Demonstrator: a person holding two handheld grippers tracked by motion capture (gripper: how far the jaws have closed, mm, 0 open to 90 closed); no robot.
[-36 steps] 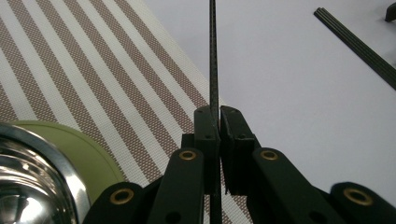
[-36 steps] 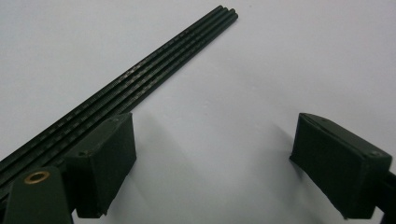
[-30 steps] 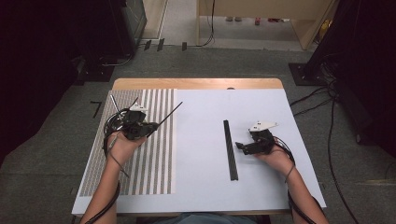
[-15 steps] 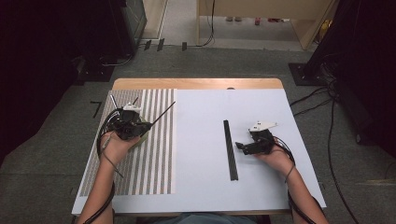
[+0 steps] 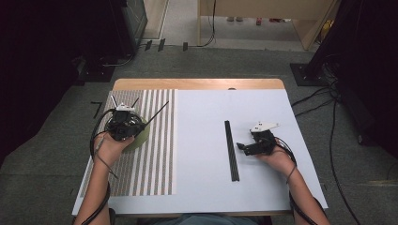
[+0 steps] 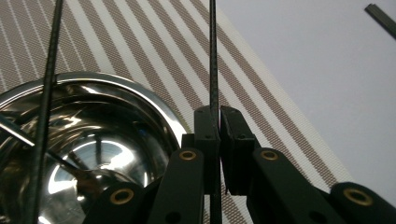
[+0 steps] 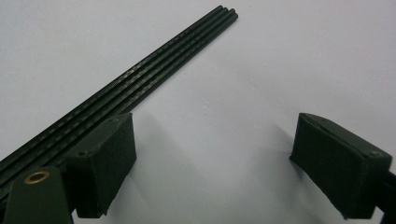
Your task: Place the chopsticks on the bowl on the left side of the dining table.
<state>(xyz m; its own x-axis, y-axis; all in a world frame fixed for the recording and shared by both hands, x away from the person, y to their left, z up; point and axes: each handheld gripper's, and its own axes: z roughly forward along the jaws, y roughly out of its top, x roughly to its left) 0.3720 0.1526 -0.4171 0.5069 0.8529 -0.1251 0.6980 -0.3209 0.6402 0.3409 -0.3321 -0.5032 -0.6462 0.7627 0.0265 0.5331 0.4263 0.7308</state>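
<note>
While the left tool point(image 6: 218, 140) stays clamped on a thin black rod point(image 6: 213, 60), it has drifted left to the steel bowl point(image 6: 93, 140) on the striped mat point(image 5: 155, 154), likely to drop it in. The right tool point(image 7: 212, 163) waits, jaws wide, by the rod bundle point(image 7: 154, 65) on the worktop point(image 5: 197, 140).

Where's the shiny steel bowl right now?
The shiny steel bowl sits on the striped mat at the table's left, directly beneath the left gripper, which grips a thin black rod.
</note>
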